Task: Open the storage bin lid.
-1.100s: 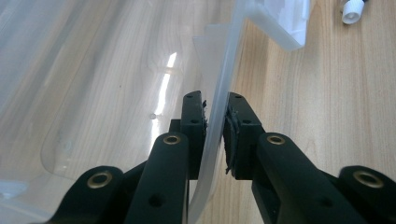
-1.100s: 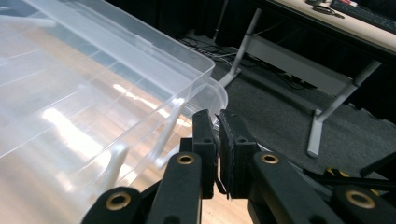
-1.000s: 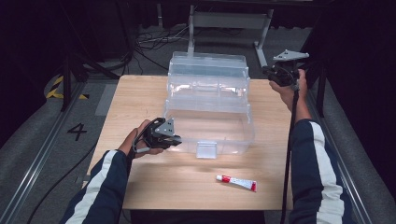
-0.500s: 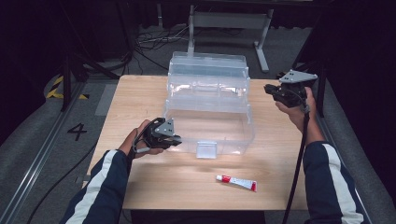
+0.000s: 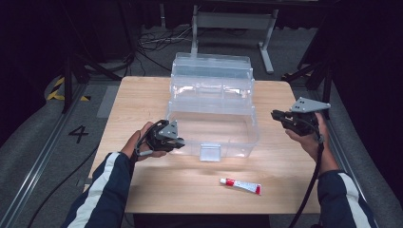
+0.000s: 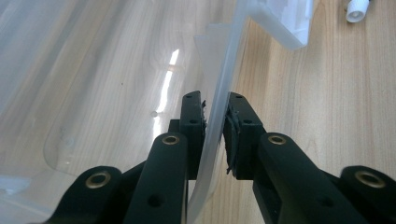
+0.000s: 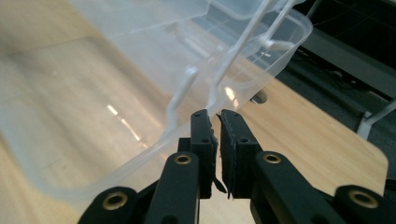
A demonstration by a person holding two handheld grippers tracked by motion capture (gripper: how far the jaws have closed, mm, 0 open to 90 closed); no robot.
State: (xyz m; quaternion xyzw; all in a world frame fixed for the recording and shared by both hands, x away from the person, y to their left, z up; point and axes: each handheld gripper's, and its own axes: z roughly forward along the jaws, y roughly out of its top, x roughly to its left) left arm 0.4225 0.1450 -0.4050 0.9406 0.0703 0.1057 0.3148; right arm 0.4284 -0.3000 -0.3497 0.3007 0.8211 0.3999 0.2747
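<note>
Plastic like this is going to be light and stiff but a bit slick, so don't expect much grip from smooth walls. The clear tiered box (image 5: 212, 107) sits in the middle of the wooden table (image 5: 142, 95), trays fanned open and stepping up toward the far edge. Your left gripper (image 6: 215, 122) is pinching the thin rim of the bottom bin at its near-left corner, jaws on either side of the wall, and that looks like a fair spot: rims and lips are where thin moulded stuff is strongest. I'd guess a one-corner hold will make the whole thing twist or tip if you lift, since the open trays put weight toward the back.

Your right gripper (image 7: 219, 124) hangs just off the box's right side with its jaws nearly together and nothing between them. The thin link arms on that side look flimsy, so I'd go for the rim instead.

A small white and red tube (image 5: 240, 185) lies on the table near the front edge, apart from the box.

The tabletop is smooth with some glare. The room around it is dark, with grey flooring, a number four marked on the floor (image 5: 78, 133) and cables at the back.
</note>
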